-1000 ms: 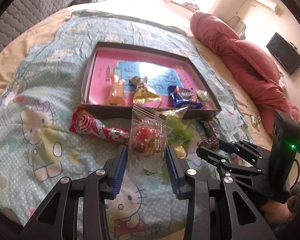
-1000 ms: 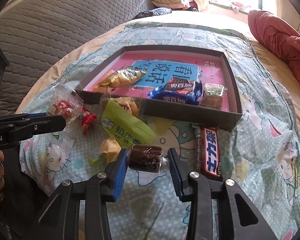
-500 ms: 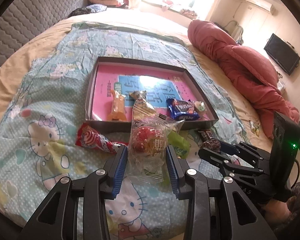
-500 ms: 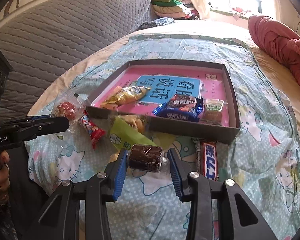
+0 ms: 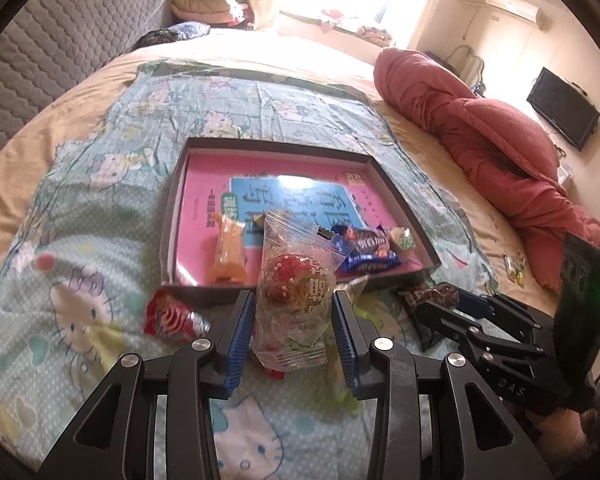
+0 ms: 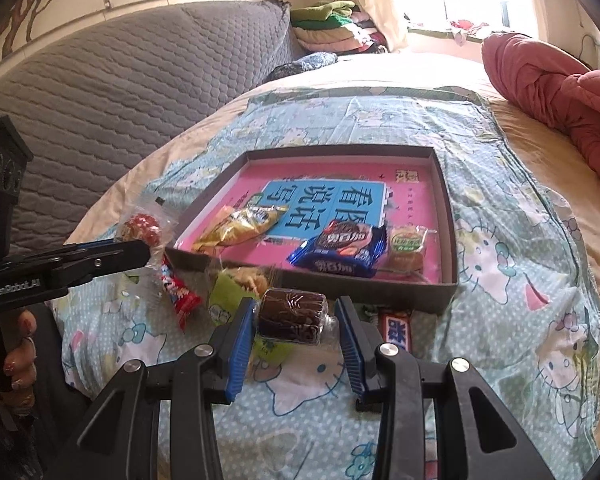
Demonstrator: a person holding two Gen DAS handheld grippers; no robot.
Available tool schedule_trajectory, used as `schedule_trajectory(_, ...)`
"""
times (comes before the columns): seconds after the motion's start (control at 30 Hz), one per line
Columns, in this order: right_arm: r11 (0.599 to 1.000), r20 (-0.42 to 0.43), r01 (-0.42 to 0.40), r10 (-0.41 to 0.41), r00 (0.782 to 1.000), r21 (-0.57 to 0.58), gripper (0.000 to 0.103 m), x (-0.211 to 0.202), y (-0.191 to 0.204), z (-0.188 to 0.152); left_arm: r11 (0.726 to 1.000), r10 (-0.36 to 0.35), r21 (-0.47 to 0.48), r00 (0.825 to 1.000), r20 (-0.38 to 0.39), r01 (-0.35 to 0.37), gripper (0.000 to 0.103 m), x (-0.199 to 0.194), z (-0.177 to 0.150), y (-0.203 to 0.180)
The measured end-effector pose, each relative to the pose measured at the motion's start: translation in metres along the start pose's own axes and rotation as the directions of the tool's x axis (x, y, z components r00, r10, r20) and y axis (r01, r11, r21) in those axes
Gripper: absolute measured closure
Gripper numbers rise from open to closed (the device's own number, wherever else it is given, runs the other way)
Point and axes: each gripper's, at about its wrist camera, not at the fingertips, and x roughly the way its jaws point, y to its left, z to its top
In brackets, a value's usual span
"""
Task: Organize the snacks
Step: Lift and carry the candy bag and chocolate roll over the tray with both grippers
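My left gripper (image 5: 294, 312) is shut on a clear bag with a red snack ball (image 5: 296, 280), held above the bed just before the box's near wall. My right gripper (image 6: 296, 316) is shut on a brown chocolate cake in clear wrap (image 6: 292, 316), also lifted, near the box's front wall. The grey box with a pink floor (image 5: 180, 184) (image 6: 446, 208) holds an orange snack (image 5: 228, 252), a gold packet (image 6: 240, 226), a blue packet (image 6: 340, 250) and a small green-topped cake (image 6: 408, 246).
On the Hello Kitty sheet lie a red lollipop packet (image 5: 172, 316) (image 6: 178, 292), a green packet (image 6: 228, 296) and a chocolate bar (image 6: 396, 328). A red quilt (image 5: 480, 132) lies to the right. A grey padded headboard (image 6: 120, 92) stands at the left.
Both grippers have risen and pulled back from the bed with their snacks held; the box and loose packets now look smaller and farther below.
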Motion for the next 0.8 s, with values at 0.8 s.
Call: schedule_trajectory(0.8, 0.996, 0.041, 0.024, -0.027, 0.999, 0.082, 0.062, 0.012, -0.037, 0.024, 1.0, 0.016, -0.002, 0.999, -0.05, -0.016, 0.063, 0.06, 0.026, 0.014)
